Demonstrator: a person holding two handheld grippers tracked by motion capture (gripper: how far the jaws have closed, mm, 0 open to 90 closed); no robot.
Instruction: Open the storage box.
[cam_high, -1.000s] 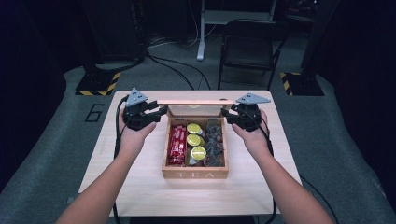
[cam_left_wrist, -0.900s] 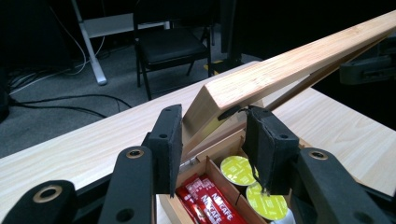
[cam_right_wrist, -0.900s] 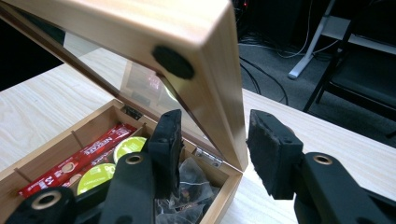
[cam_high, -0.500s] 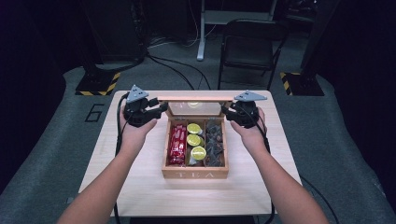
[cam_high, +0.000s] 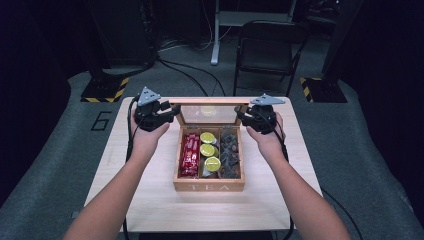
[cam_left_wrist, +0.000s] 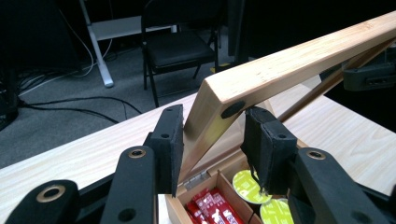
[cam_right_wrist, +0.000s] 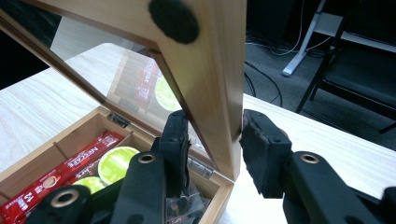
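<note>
The lid (cam_high: 208, 113) is gripped at each side edge by both tongs, left (cam_left_wrist: 212, 140) and right (cam_right_wrist: 215, 140), the right just closed; it is best swung evenly, grips kept level

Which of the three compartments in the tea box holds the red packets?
The left compartment of the tea box, nearest the left hand-held gripper. It holds red stick packets; the middle one holds round green-lidded capsules, the right one dark wrapped pieces.

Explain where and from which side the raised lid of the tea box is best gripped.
Grip the lid by its wooden side rails near the free top corners, one gripper from each side. The left gripper and right gripper straddle those flat rails; the glass middle offers no hold.
</note>
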